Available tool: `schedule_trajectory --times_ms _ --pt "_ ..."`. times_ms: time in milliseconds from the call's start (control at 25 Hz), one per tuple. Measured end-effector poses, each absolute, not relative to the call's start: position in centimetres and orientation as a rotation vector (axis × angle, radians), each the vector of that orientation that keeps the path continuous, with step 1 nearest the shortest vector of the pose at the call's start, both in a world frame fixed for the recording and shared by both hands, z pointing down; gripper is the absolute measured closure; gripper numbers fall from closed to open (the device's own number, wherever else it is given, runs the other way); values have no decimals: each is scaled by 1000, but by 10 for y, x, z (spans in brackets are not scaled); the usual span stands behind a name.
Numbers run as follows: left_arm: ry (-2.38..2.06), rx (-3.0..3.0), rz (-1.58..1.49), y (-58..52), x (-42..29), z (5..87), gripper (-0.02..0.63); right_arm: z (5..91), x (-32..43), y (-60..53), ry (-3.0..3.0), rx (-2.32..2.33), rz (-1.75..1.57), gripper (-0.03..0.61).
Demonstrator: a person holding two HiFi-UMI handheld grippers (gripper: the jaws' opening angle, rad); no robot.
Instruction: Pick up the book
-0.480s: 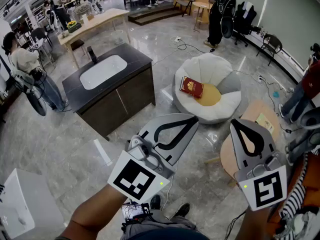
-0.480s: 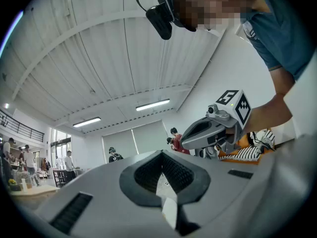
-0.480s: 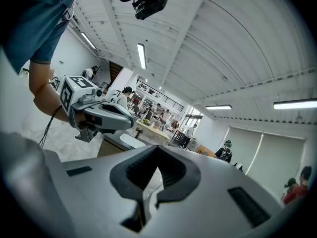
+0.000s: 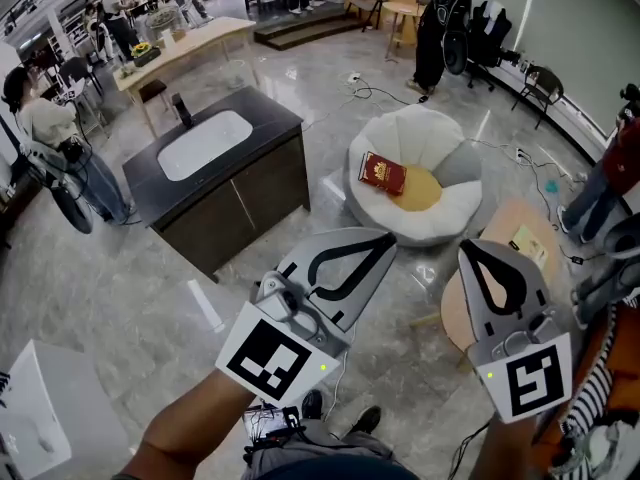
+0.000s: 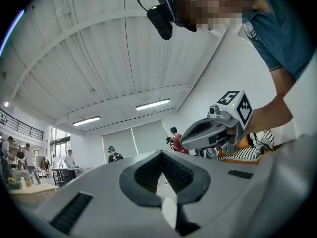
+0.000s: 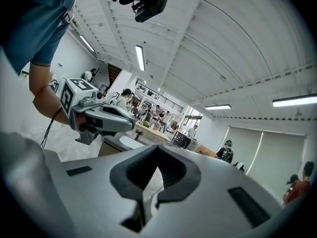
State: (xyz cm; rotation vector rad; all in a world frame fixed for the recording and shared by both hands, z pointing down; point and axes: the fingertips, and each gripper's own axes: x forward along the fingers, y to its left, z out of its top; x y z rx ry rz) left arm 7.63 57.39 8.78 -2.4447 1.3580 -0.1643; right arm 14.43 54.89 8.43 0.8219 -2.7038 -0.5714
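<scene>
View from above, looking steeply down on a grey marble floor in a large open room. At the far left a seated person [image 4: 35, 118] is partly in view. Right of them stands a dark sink cabinet [image 4: 255, 183] with 1 white basin [image 4: 205, 143] set into its top and a dark tap at the basin's back edge.

At bottom centre the left gripper [image 4: 382, 241] reaches forward from a bare forearm, roughly level, with its marker cube [image 4: 275, 358] nearest the camera. Its 2 jaws are clenched tip to tip with nothing between them; the left gripper view shows the ribbed pads meeting and only the room beyond.

Above and to the right, well apart from both grippers, is a round white petal-shaped chair [image 4: 432, 226]. A yellow cushion [image 4: 420, 190] lies in its seat, and the book [image 4: 383, 173], red with gold print on the cover, lies flat on the seat at the cushion's left edge, overlapping it slightly. Nothing is touching the book.

At bottom right the right gripper [image 4: 471, 251] points forward too, its marker cube [image 4: 525, 373] low in the frame. Its jaws are clenched as well and hold nothing. Behind it a round wooden side table [image 4: 522, 226] is partly hidden. In the background a person in black [image 4: 437, 23] stands near some chairs.
</scene>
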Motion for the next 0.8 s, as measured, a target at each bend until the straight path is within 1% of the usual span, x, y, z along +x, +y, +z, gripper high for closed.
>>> schedule_trajectory --times_ms 800 --pt "1305 -2491 -141 554 72 94 611 90 139 535 -2688 885 -540 566"
